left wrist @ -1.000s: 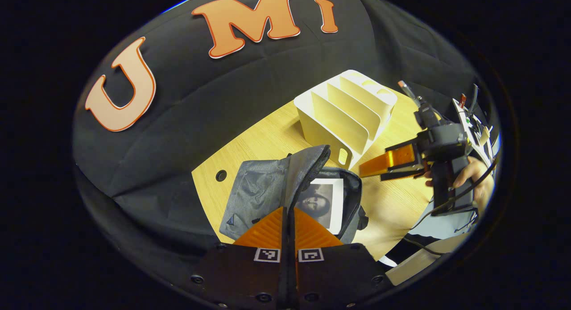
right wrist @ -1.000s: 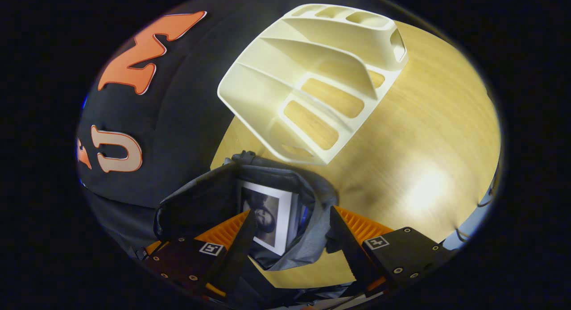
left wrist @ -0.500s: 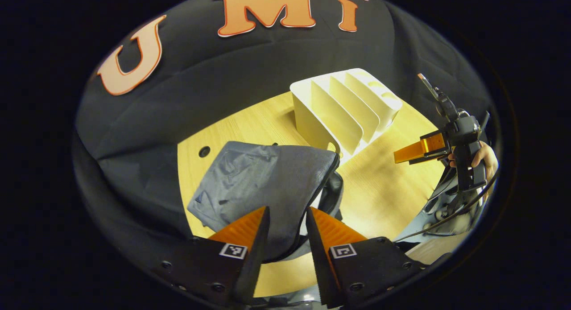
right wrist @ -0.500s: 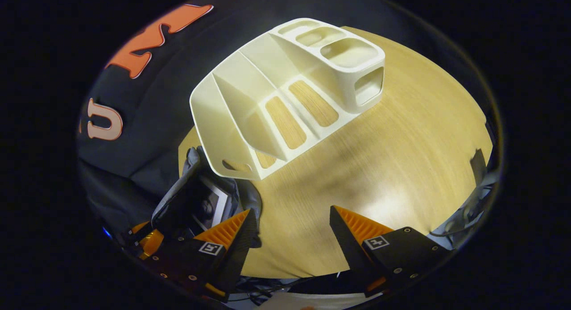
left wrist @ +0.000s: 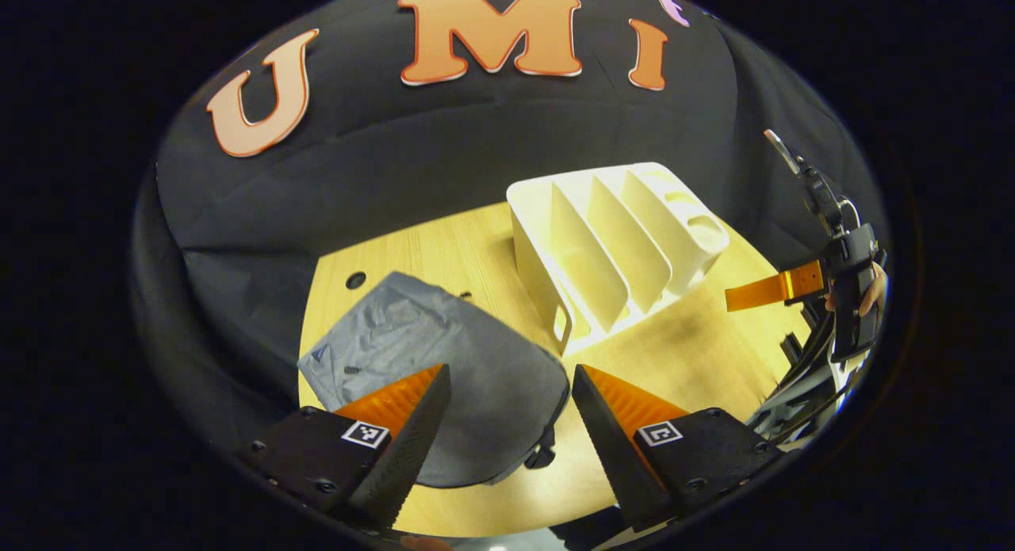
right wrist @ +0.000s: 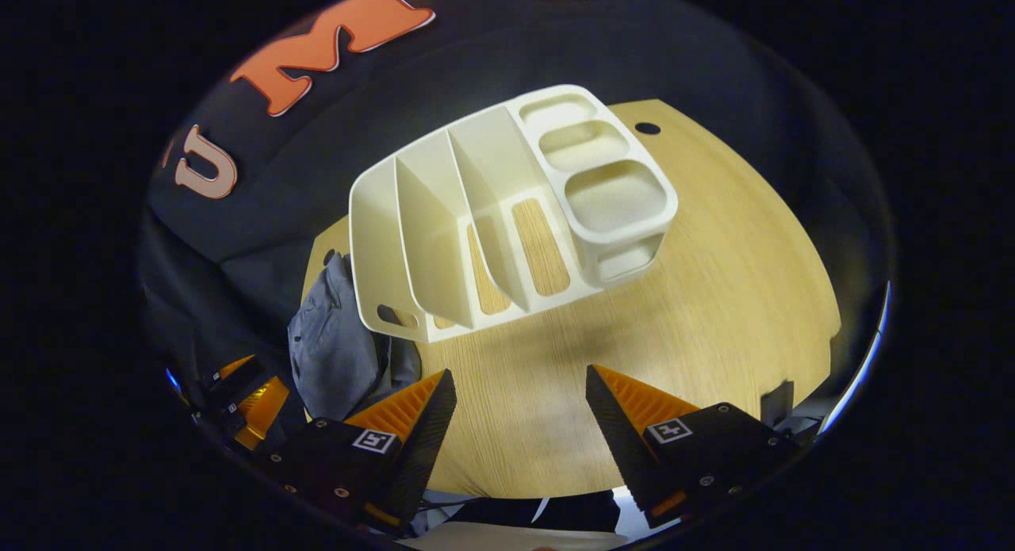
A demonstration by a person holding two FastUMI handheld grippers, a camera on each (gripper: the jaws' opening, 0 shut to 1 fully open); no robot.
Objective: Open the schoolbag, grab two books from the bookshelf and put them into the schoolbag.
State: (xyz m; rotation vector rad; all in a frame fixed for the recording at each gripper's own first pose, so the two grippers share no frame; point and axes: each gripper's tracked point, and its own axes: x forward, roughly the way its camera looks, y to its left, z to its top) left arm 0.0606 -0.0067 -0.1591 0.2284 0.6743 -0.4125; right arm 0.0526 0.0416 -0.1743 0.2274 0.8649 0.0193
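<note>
A grey schoolbag lies flat on the wooden table, its flap down over the opening; no book shows. In the right gripper view the schoolbag is at the left, beside the rack. The cream bookshelf rack stands behind the bag with its slots bare, and from above the bookshelf rack holds no books. My left gripper hangs open over the bag's near end, holding nothing. My right gripper is open above bare table in front of the rack. The right gripper also appears at the right, held by a hand.
The table has round cable holes near its back edge. Cables hang at the right by the person's hand. The black cloth wall stands close behind the rack.
My left gripper let go of the bag's flap and opened; the flap dropped over the opening, hiding the book inside. Both grippers drew back from the bag.
</note>
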